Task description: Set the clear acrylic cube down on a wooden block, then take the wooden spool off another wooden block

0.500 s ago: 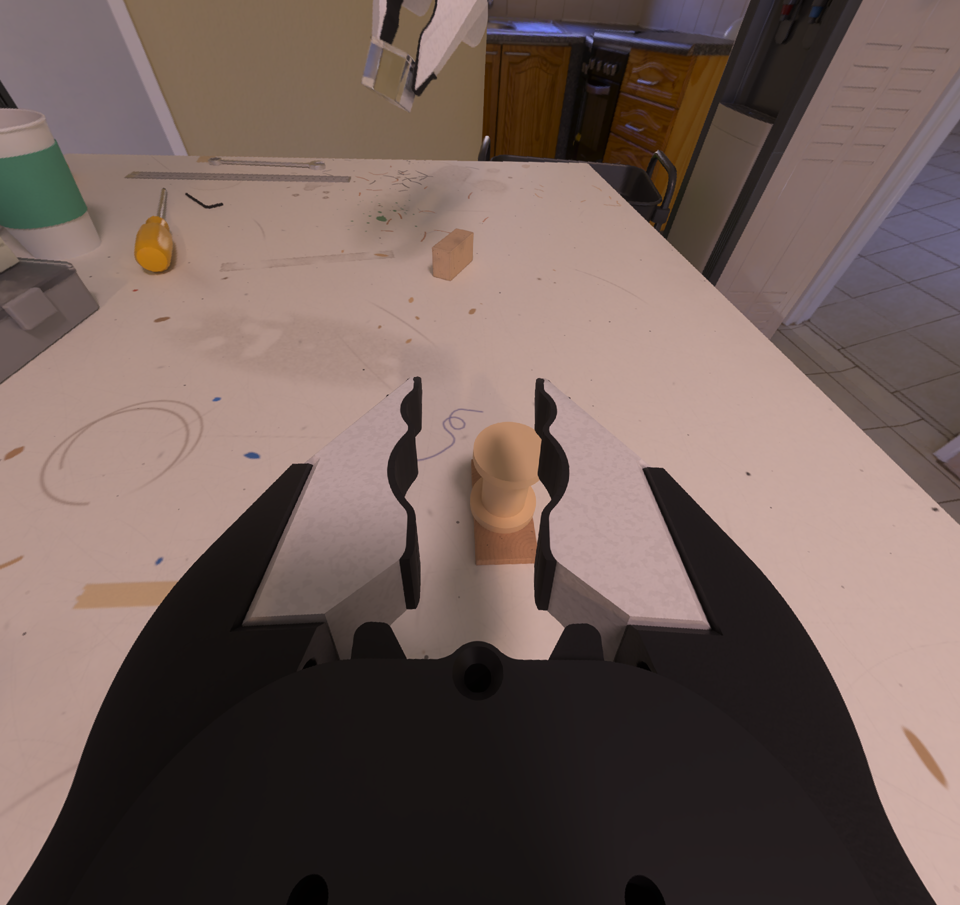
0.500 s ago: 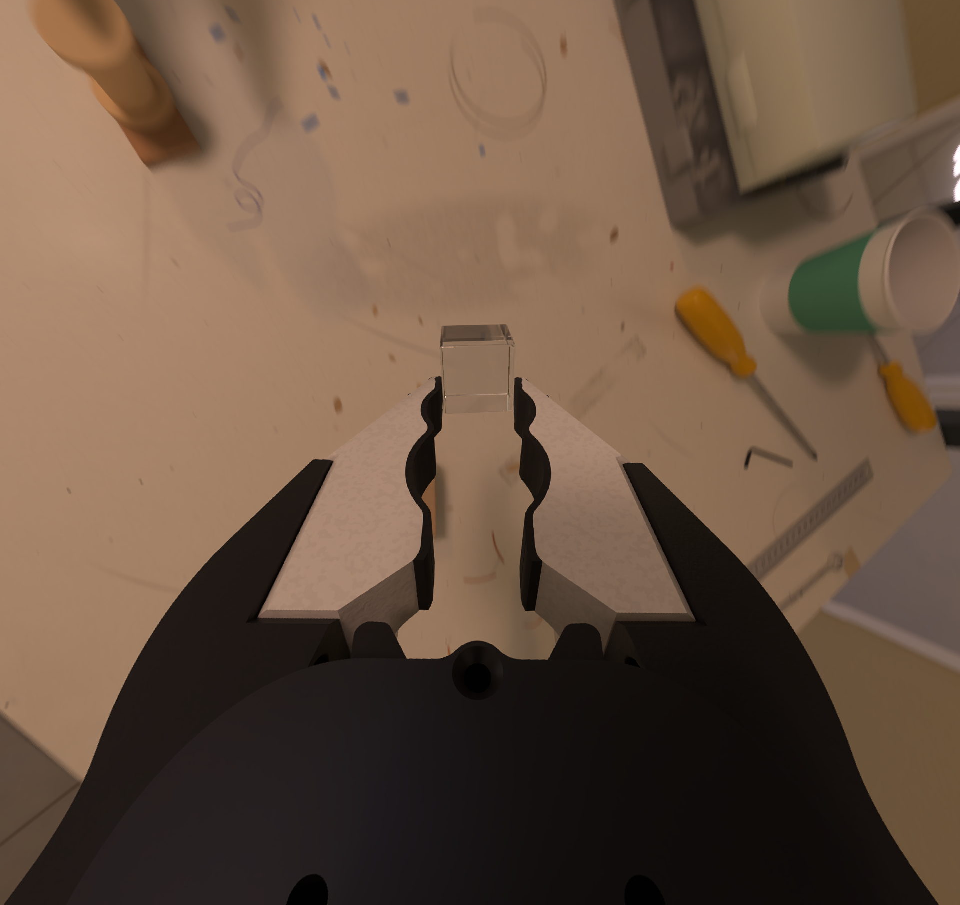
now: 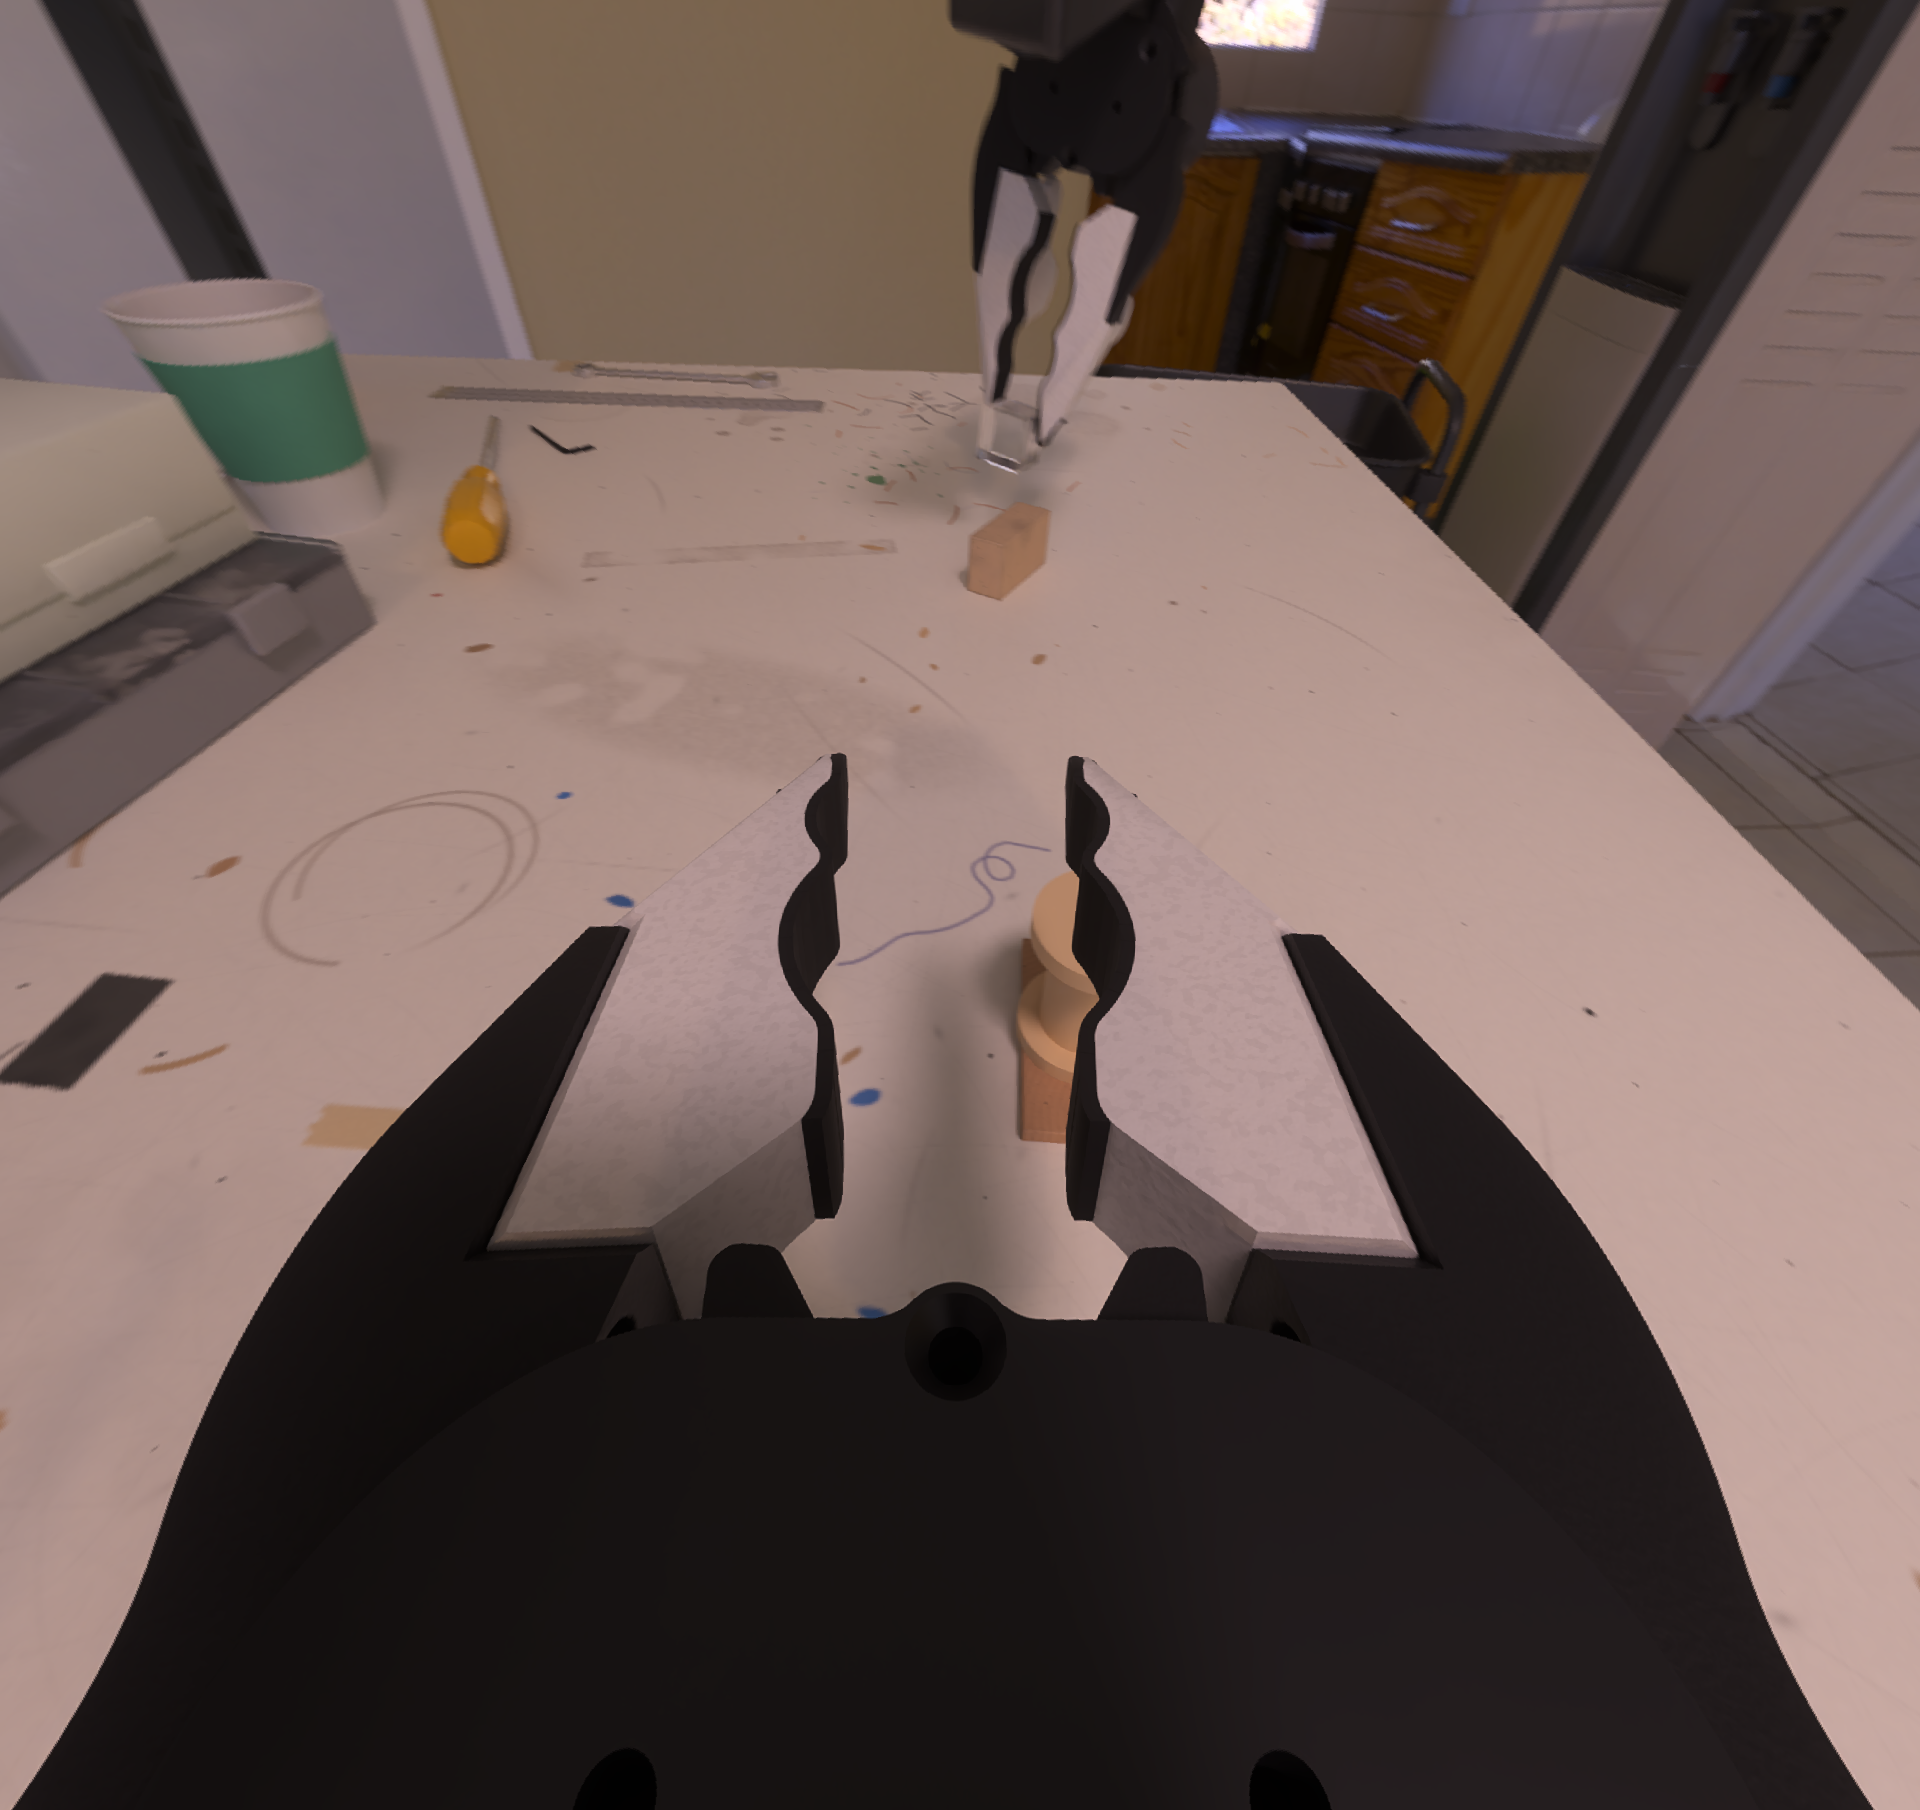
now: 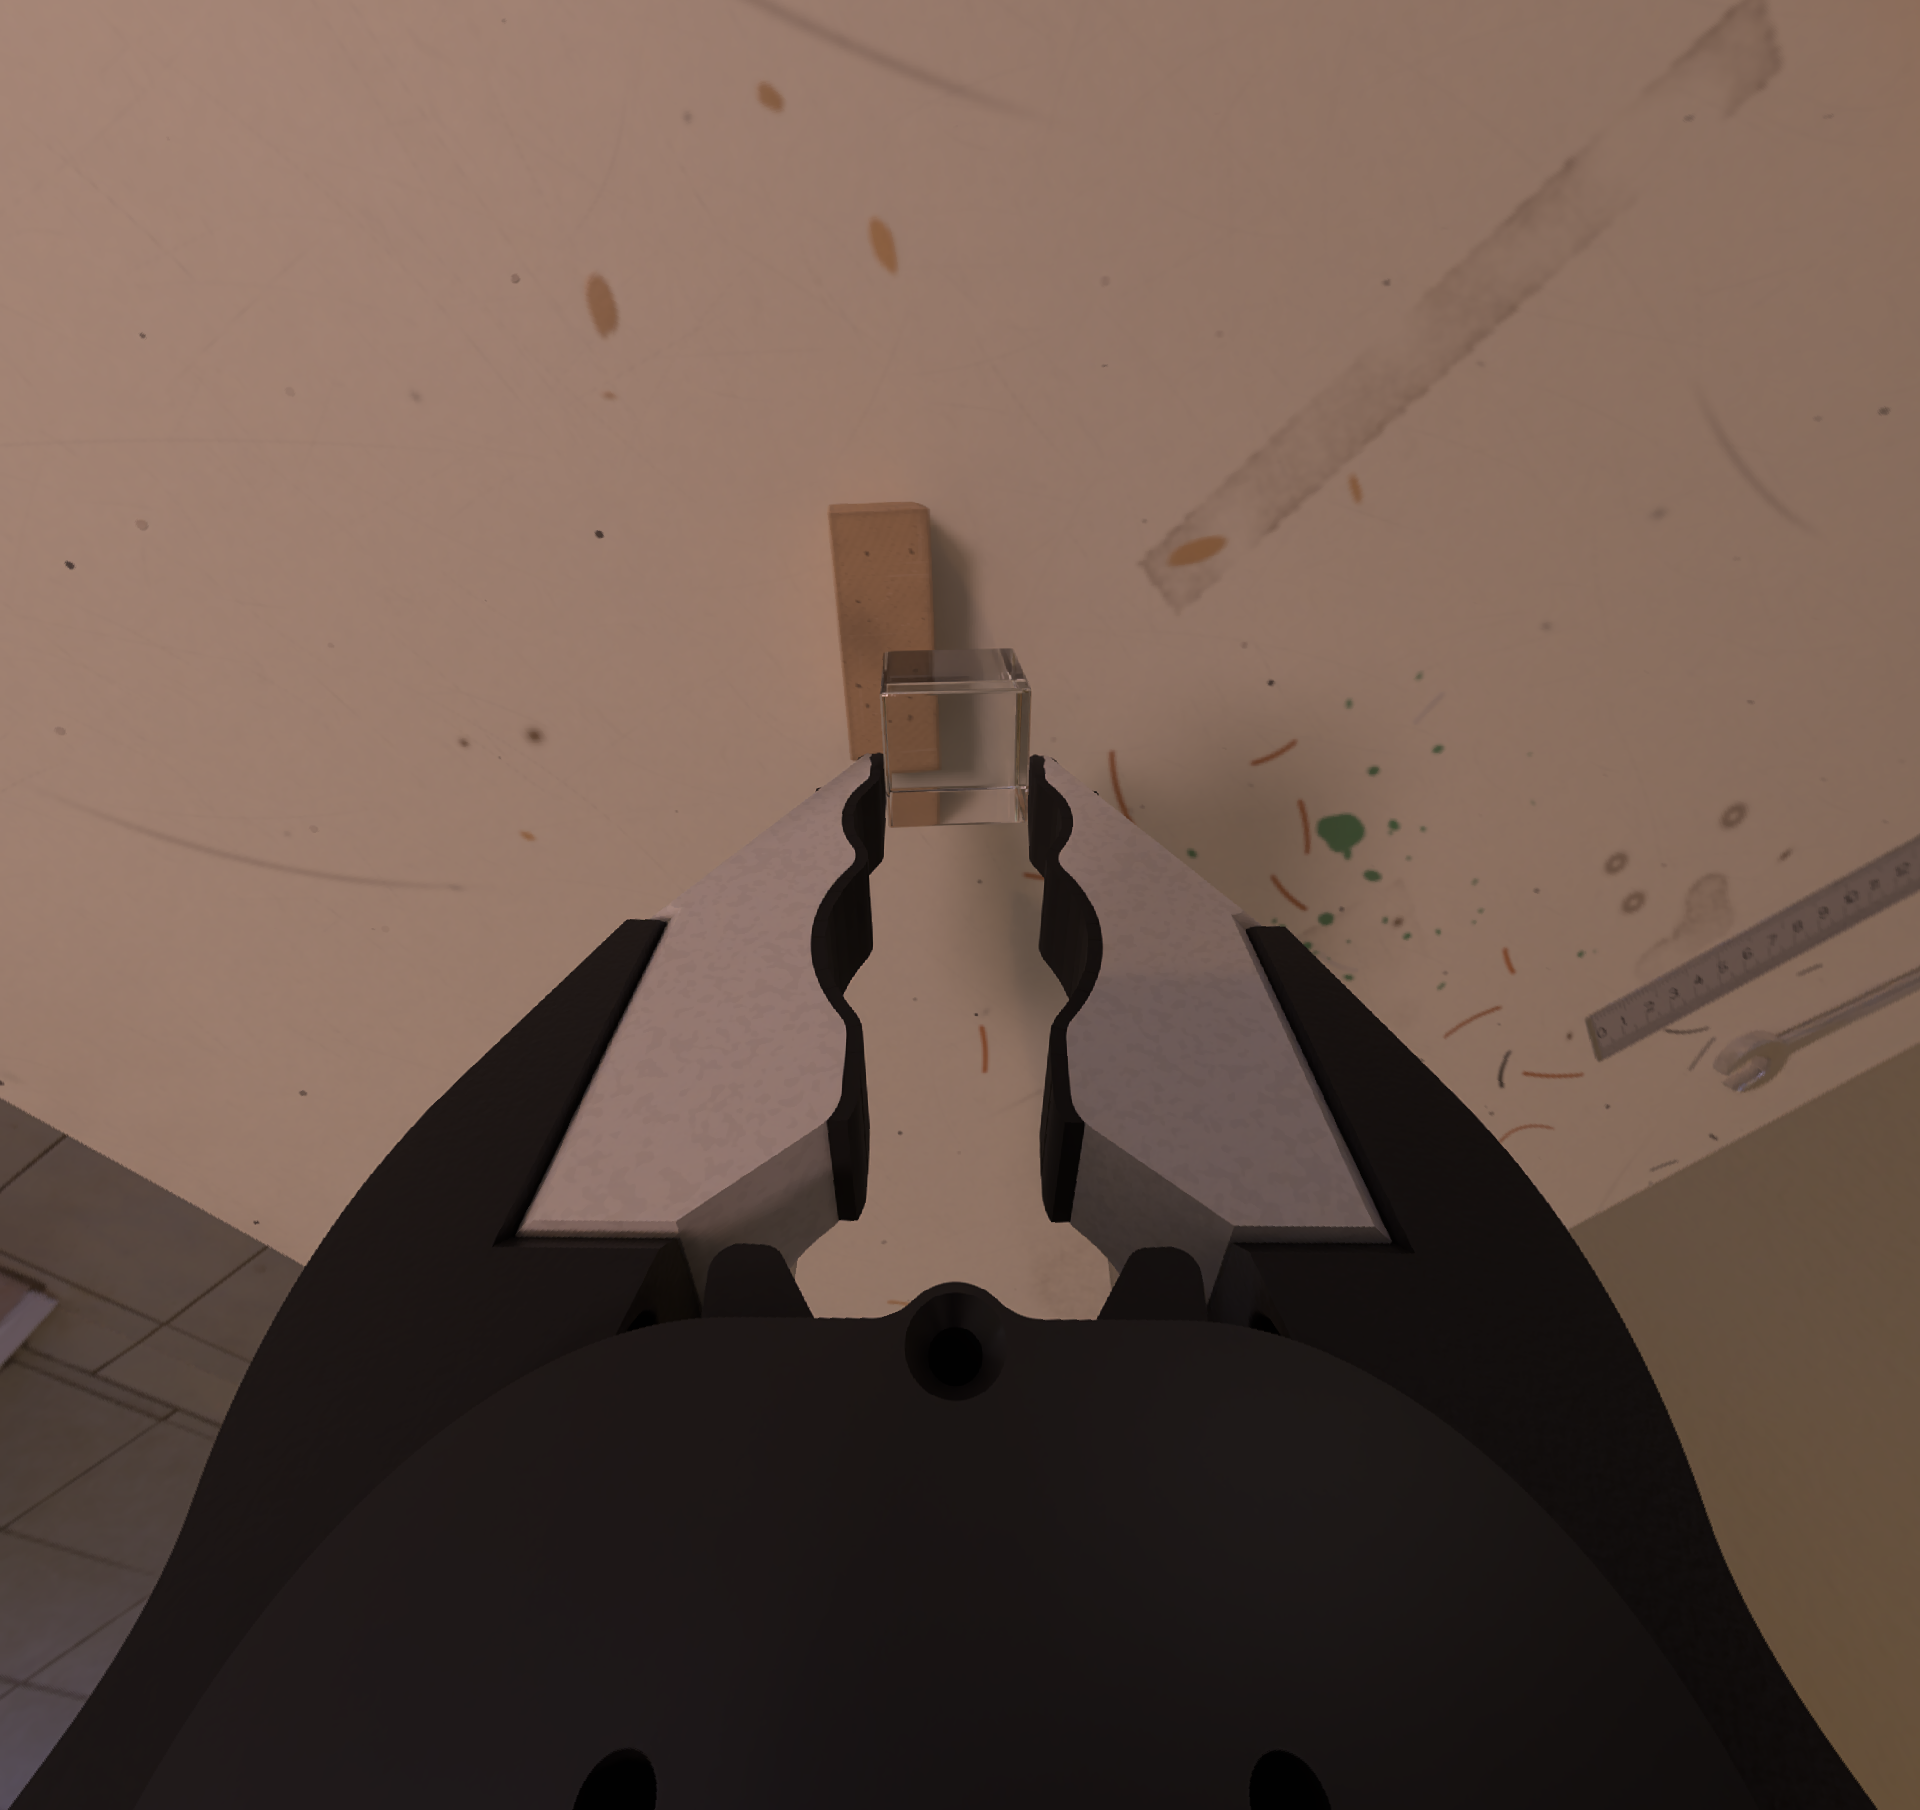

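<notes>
Lowered right claw (image 4: 956,773), cube (image 4: 954,734); spool (image 3: 1051,981) half-hidden behind finger.

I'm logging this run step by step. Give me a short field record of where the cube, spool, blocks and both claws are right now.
right claw: shut on clear acrylic cube, held in the air
target wooden block: bare, just below and nearer than the cube
cube placed: not yet
left claw: open, empty
wooden spool: upright on second wooden block, partly hidden by that claw's right finger
spool removed: not yet
</notes>
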`<state>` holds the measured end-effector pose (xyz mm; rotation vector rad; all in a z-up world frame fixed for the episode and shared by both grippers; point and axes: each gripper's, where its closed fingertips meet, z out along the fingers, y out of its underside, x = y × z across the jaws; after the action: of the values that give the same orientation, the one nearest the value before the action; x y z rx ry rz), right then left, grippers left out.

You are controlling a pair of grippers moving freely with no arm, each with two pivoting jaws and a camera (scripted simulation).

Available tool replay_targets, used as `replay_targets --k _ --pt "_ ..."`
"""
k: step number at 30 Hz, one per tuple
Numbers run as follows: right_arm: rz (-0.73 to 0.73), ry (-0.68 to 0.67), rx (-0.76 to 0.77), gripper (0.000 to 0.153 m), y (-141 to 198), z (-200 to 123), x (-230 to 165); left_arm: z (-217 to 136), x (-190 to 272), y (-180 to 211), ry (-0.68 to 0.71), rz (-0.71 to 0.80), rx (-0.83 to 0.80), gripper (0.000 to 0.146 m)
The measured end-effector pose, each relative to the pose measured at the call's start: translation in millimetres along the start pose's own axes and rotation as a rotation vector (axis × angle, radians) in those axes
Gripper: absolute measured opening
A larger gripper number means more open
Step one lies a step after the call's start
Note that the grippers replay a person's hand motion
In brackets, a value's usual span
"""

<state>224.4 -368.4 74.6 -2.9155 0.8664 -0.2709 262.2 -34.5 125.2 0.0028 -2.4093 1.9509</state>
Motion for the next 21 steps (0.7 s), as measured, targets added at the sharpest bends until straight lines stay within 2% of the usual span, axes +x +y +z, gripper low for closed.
replay_targets --k 6,15,21 --pt "-0.028 -0.023 -0.039 0.027 -4 14 -11 -16 -30 -15 -0.211 0.009 0.088 0.027" --pt "-0.028 -0.041 -0.044 0.027 -8 26 -14 -64 -79 -33 -0.594 0.052 0.225 0.01" --pt "-0.04 -0.04 -0.05 0.027 -8 26 -16 -74 -92 -29 -0.691 0.047 0.208 0.004"
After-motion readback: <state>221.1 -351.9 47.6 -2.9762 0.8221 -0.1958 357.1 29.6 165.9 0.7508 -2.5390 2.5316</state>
